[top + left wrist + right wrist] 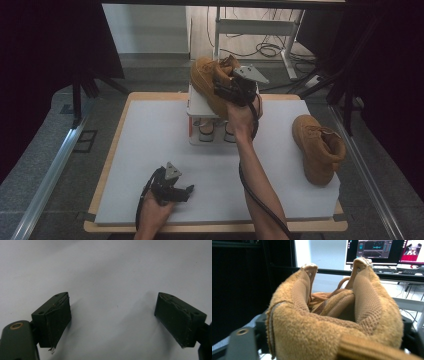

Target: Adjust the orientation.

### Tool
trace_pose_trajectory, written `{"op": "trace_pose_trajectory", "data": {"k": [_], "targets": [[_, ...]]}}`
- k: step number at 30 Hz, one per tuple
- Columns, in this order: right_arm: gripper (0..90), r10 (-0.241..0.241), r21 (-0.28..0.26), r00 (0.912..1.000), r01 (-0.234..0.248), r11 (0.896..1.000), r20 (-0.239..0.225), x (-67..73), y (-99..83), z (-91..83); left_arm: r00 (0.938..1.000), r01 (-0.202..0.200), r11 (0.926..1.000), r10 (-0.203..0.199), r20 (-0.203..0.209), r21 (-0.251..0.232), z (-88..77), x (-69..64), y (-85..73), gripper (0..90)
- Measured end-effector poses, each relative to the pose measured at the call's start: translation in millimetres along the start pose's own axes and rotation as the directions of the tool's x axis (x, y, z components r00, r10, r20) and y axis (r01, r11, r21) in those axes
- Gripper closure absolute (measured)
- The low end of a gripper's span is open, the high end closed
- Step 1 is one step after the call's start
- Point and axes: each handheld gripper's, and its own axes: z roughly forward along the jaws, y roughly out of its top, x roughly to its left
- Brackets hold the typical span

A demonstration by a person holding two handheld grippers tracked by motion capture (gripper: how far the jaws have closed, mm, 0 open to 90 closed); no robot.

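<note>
The white mat [150, 150] lies free along its left edge and near edge; a rack [200, 107] with a boot [207, 80] blocks the far edge's middle; another boot [317, 147] crowds the right edge.

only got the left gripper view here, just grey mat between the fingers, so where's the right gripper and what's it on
Observer: The right gripper is at the far middle of the table, at the heel of a tan suede boot on a white shoe rack.
Operator: is it gripping
Observer: The boot's heel collar sits between its fingers; I cannot tell whether they press.
Operator: any other shoe
Observer: A second tan suede boot lies on the grey mat near the right edge.
Operator: my gripper
Observer: The left gripper rests open near the front edge.
</note>
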Motion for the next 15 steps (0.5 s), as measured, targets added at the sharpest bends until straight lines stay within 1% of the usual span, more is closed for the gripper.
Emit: {"op": "trace_pose_trajectory", "data": {"k": [3, 6, 9, 13, 15], "targets": [[12.8, -0.019, 0.015, 0.9997, 0.019, 1.000, -0.013, -1.5, 0.5, 0.6, 1.0000, 0.000, 1.0000, 0.000, 0.000, 0.000, 0.0, 0.0, 0.0, 13.5], [10.6, -0.034, 0.031, 0.9992, 0.035, 0.999, -0.023, -2.0, 1.3, -0.1, 1.0000, 0.000, 1.0000, 0.000, 0.000, 0.000, 0.0, 0.0, 0.0, 13.6], [7.8, -0.061, 0.052, 0.9977, 0.062, 0.997, -0.028, -2.9, 1.0, -1.8, 1.0000, 0.000, 1.0000, 0.000, 0.000, 0.000, 0.0, 0.0, 0.0, 13.6], [7.5, -0.050, 0.049, 0.9978, 0.052, 0.997, -0.043, -4.7, -1.6, -8.9, 1.0000, -0.001, 1.0000, 0.001, -0.001, 0.000, -0.1, -0.1, -0.1, 13.6], [6.7, -0.057, 0.054, 0.9974, 0.060, 0.997, -0.045, -4.6, -3.2, -12.0, 1.0000, -0.002, 1.0000, 0.002, -0.001, 0.000, -0.1, -0.1, 0.0, 13.6]]}}
